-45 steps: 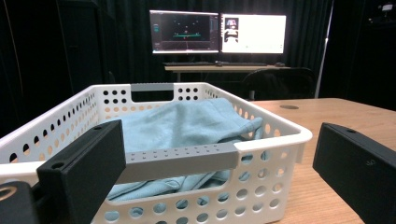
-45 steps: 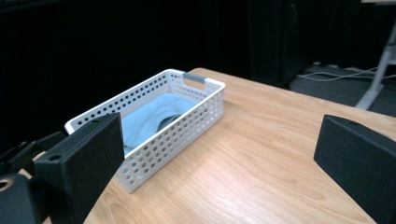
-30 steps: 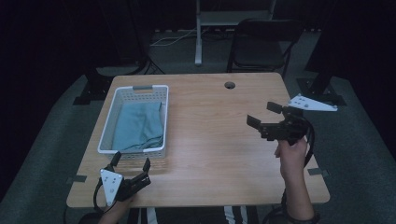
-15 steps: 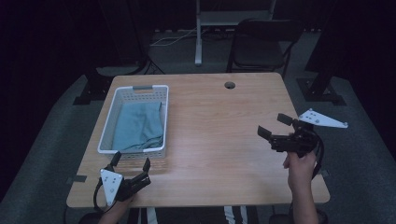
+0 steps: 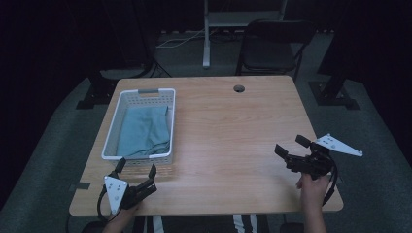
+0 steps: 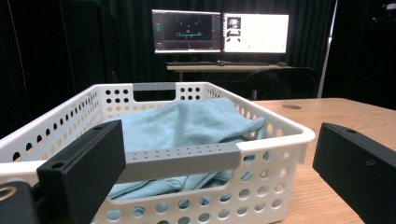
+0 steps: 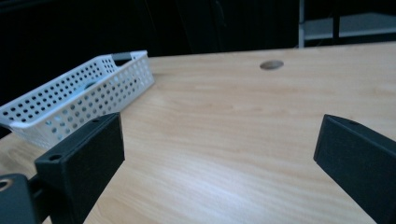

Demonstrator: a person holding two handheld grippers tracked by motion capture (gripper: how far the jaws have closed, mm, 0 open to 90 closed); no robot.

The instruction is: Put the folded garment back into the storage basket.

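Observation:
A white perforated basket (image 5: 112,127) stands on the left half of the wooden table (image 5: 228,126), with a light blue cloth (image 5: 143,131) crumpled inside it. My left gripper (image 5: 136,169) rests open at the table's front left corner, just short of the basket's near end. In the left gripper view the basket's grey handle (image 6: 180,156) and the cloth (image 6: 187,123) lie straight ahead between the jaws. My right gripper (image 5: 291,146) hangs open over the front right of the table, holding nothing. The right gripper view looks across bare wood toward the basket (image 7: 79,98).
A round cable hole (image 5: 238,88) sits near the table's far edge. A black folding chair (image 5: 272,46) and a white stand (image 5: 206,34) are behind the table. Two lit monitors (image 6: 219,31) on a desk show beyond the basket in the left gripper view.
My right gripper has drawn back toward the front right edge of the table and come lower, staying open. The left gripper, basket and cloth have not moved.

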